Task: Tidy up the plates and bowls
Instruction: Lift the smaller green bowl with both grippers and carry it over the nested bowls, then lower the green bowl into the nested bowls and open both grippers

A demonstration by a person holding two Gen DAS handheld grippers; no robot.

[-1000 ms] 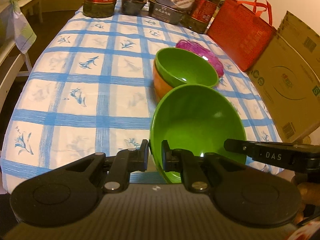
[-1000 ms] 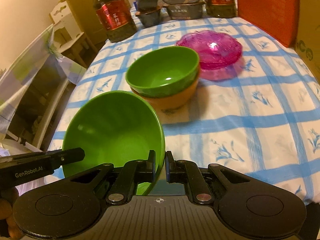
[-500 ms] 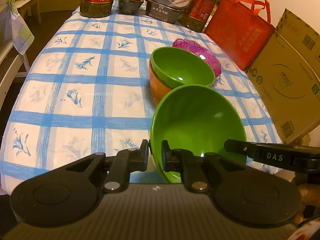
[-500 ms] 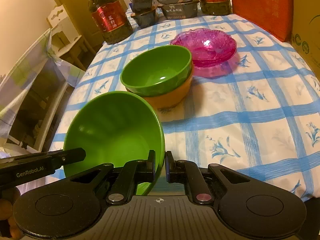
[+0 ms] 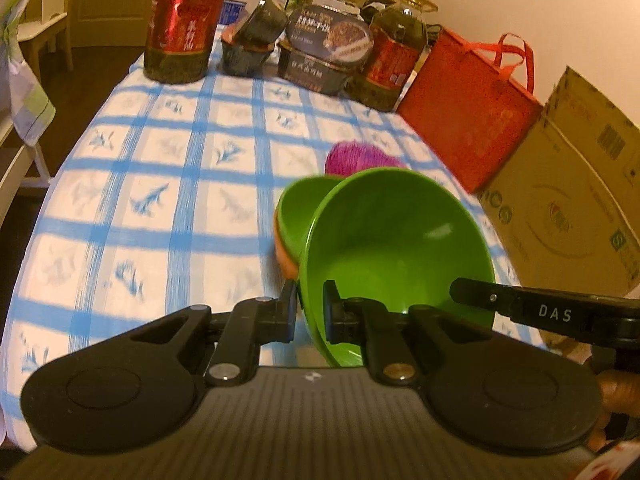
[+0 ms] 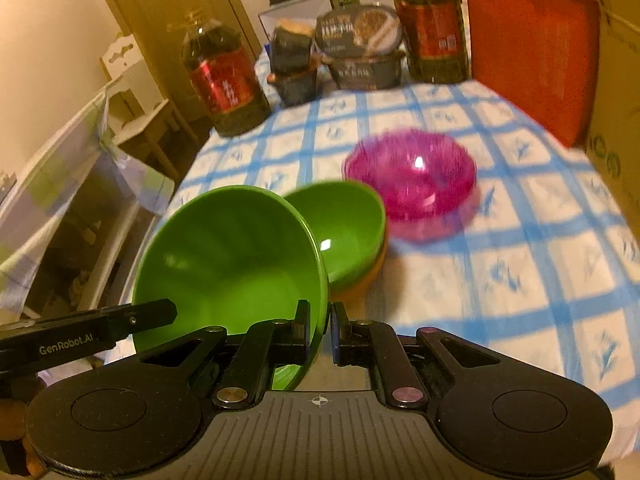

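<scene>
Near the front edge of the table (image 5: 104, 184), I'm carrying a big green bowl (image 5: 396, 248) with both claws at once. Left gripper (image 5: 310, 312) is clenched on the bowl's left rim, one finger inside and one outside. Right gripper (image 6: 320, 330) is grasping the opposite rim the same way. Bowl is tilted, mouth facing me, lifted off the cloth as far as I can judge. Just beyond it, toward the table's middle, a second green bowl (image 6: 344, 228) is nesting in an orange bowl (image 6: 366, 276). Pink glass dishes (image 6: 412, 184) are sitting just past that stack, toward the far right. Far edge is holding oil bottles (image 5: 184, 20) and food tubs (image 5: 324, 52); a red bag (image 5: 472, 108) and a cardboard box (image 5: 568, 196) are along the right edge.

Step in hand, I'd say: I'm bringing this bowl to the stack. Next move calls for levelling it, centring it over the nested green bowl, lowering it straight, then releasing both claws together. Both views are blurry.
</scene>
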